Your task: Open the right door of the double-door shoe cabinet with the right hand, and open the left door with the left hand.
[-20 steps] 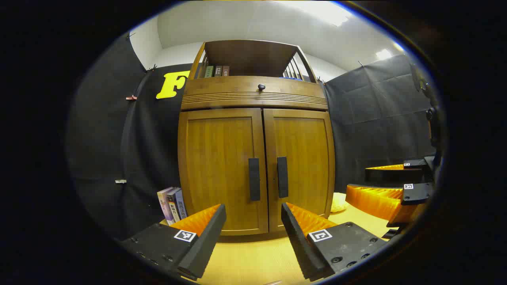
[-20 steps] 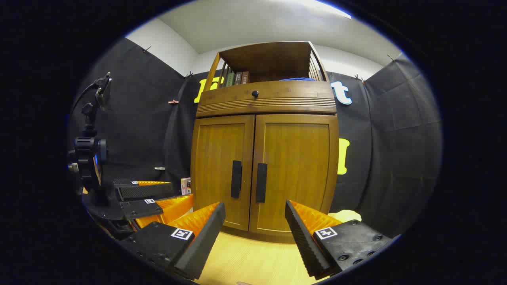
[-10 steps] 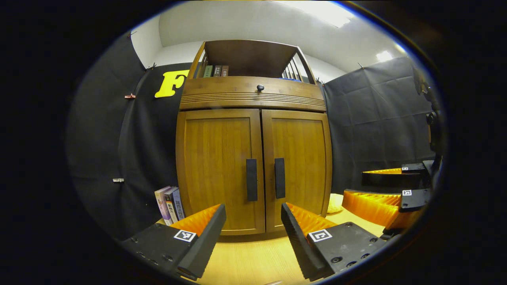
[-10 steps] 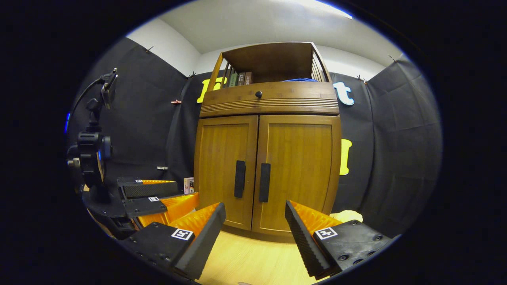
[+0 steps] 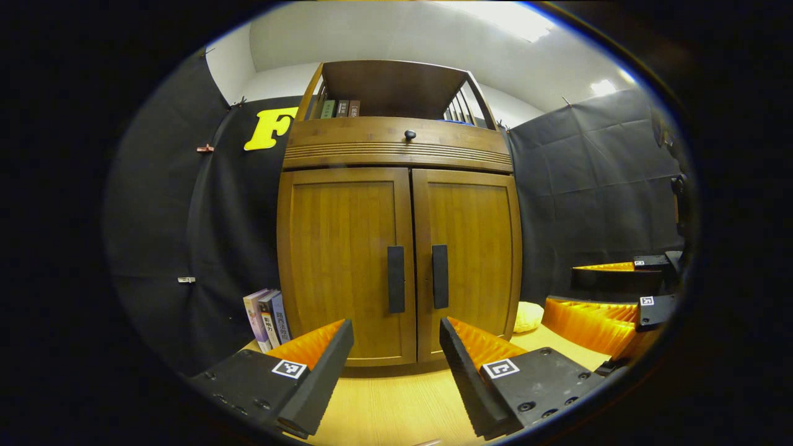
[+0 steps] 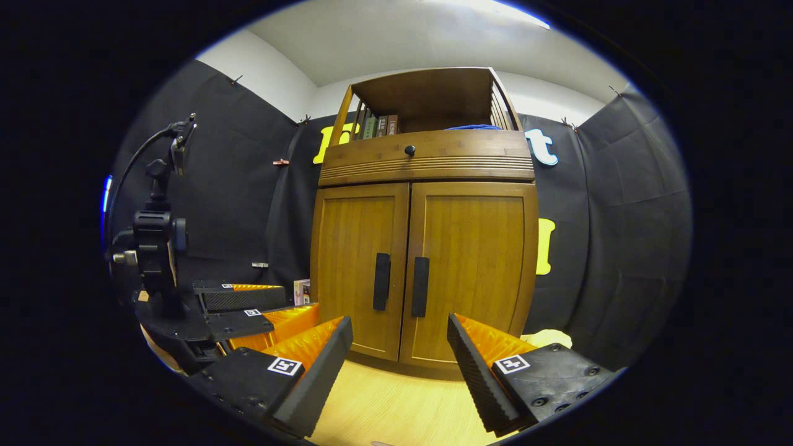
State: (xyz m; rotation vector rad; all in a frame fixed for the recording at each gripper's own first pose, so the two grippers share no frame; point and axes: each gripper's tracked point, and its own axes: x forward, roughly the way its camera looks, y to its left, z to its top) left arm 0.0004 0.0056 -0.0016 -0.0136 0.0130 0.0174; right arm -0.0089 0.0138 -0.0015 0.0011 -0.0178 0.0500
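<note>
Books [image 5: 337, 109] stand in cabinet's [image 5: 396, 148] top shelf.

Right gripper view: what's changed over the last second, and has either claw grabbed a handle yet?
No grab yet. In the right gripper view the cabinet has slid slightly right and lower, so the right claw has shifted a little; the left gripper view barely drifted. Both doors are shut as before, the handles untouched, and both claws, left included, are open and short of the cabinet.
</note>
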